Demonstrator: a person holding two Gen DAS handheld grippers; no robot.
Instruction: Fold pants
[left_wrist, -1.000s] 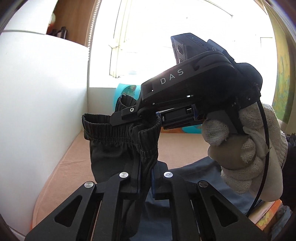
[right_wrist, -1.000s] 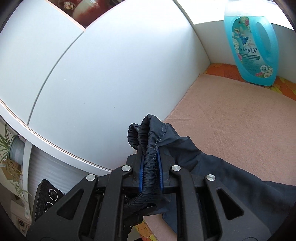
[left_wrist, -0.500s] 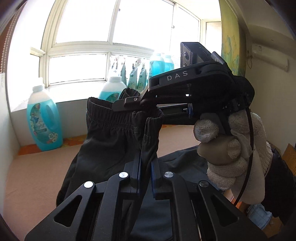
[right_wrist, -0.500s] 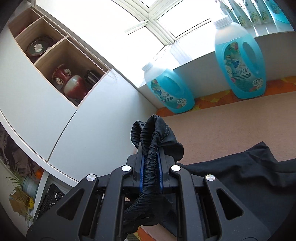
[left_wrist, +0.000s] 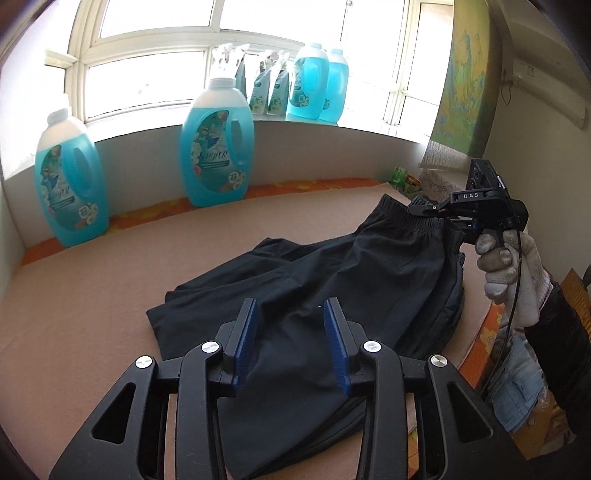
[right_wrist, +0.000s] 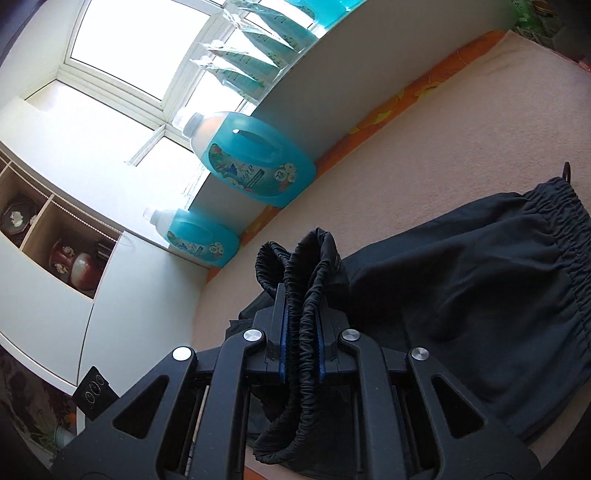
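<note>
Dark pants (left_wrist: 332, 280) lie folded in a heap on the peach cloth-covered surface (left_wrist: 92, 295). My left gripper (left_wrist: 291, 332) is open and empty, its blue pads (left_wrist: 245, 332) spread just above the near part of the pants. My right gripper (right_wrist: 301, 317) is shut on the bunched elastic waistband (right_wrist: 303, 266) and holds it a little above the surface. In the left wrist view the right gripper (left_wrist: 436, 212) sits at the far right end of the pants, held by a gloved hand (left_wrist: 513, 273). The rest of the pants (right_wrist: 461, 295) spreads to the right of it.
Two large blue detergent bottles (left_wrist: 216, 144) (left_wrist: 68, 177) stand against the low wall at the back. More bottles and pouches (left_wrist: 317, 85) line the window sill. A white cabinet (right_wrist: 48, 295) with open shelves bounds the left side. The surface's front edge (left_wrist: 484, 332) is at the right.
My left gripper opened and let go of the waistband, then drew back. The pants dropped from hanging onto the surface. My right gripper moved right with the waistband still in it.
</note>
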